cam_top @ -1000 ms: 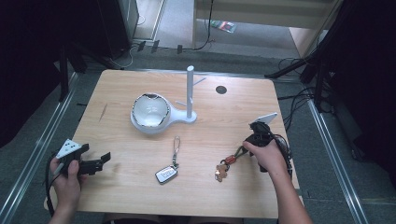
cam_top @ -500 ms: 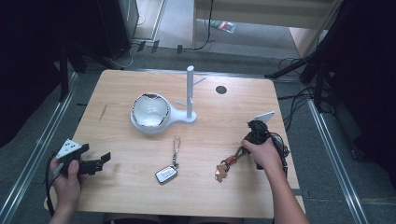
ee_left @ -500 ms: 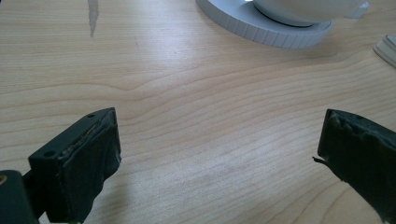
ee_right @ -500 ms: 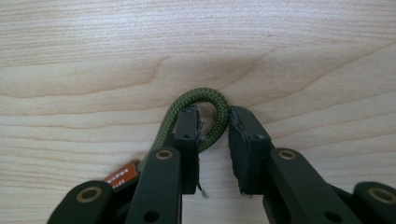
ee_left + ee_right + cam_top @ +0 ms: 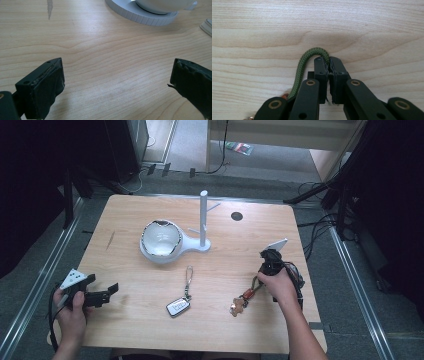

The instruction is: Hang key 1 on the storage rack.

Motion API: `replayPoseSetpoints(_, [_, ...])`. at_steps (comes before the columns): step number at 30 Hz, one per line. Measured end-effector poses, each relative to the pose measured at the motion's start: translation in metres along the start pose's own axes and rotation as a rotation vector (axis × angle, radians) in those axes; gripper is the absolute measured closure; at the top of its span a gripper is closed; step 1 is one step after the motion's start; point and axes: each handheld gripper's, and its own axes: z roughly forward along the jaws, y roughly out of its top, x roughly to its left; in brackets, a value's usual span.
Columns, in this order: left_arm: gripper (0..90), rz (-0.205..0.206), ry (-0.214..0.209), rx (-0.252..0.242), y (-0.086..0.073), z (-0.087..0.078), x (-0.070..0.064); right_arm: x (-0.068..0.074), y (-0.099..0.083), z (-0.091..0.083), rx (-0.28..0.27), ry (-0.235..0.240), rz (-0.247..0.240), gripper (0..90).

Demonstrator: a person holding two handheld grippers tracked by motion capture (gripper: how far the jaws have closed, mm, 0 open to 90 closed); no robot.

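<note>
Your right gripper [image 5: 329, 62], matt black plastic, pinches a woven green cord [image 5: 305, 61]. Your table [image 5: 240, 260] is pale, smooth-grained wood; the far white bowl [image 5: 160, 239] looks glossy.

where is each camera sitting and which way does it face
High view: above the person's side, looking forward and down on the light wooden table; both hands and forearms show.
Left gripper view: rides the left claw, facing the white ribbed round stand base; open black jaws show.
Right gripper view: rides the right claw, shut on the green braided cord.
High and right views share that cord.
</note>
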Motion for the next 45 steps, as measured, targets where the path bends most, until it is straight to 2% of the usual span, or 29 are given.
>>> replayPoseSetpoints(7, [0.0, -0.001, -0.001, 0.002, 0.000, 0.000, 0.000, 0.003, -0.005, -0.006, -0.081, 0.013, -0.045, 86.7])
replayPoseSetpoints(9, [0.0, 0.000, -0.002, 0.004, 0.000, 0.000, 0.000, 0.002, -0.006, -0.012, -0.128, 0.023, -0.071, 86.8])
replayPoseSetpoints(15, [0.0, 0.000, -0.002, 0.003, 0.000, 0.000, 0.000, 0.003, -0.012, -0.028, -0.224, 0.053, -0.100, 86.8])
replayPoseSetpoints(16, [0.0, 0.000, -0.002, 0.003, 0.000, 0.000, 0.000, 0.004, -0.013, -0.031, -0.253, 0.061, -0.119, 86.8])
replayPoseSetpoints(18, [0.0, 0.000, -0.002, 0.004, 0.000, 0.000, 0.000, 0.005, -0.014, -0.035, -0.277, 0.062, -0.116, 86.8])
replayPoseSetpoints(19, [0.0, 0.001, -0.002, 0.004, 0.000, 0.000, 0.000, 0.005, -0.015, -0.038, -0.305, 0.065, -0.134, 86.8])
replayPoseSetpoints(27, [0.0, 0.001, -0.002, -0.001, 0.000, 0.000, 0.000, 0.011, -0.020, -0.053, -0.418, 0.096, -0.169, 86.8])
replayPoseSetpoints(30, [0.0, 0.003, 0.000, 0.008, 0.000, 0.001, 0.000, 0.013, -0.021, -0.058, -0.463, 0.098, -0.195, 86.8])
replayPoseSetpoints(41, [0.0, 0.006, 0.000, 0.011, 0.000, 0.001, 0.000, 0.015, -0.026, -0.078, -0.638, 0.109, -0.231, 86.8])
replayPoseSetpoints(45, [0.0, 0.006, -0.001, 0.011, 0.000, 0.001, 0.000, 0.017, -0.026, -0.081, -0.686, 0.113, -0.251, 86.7])
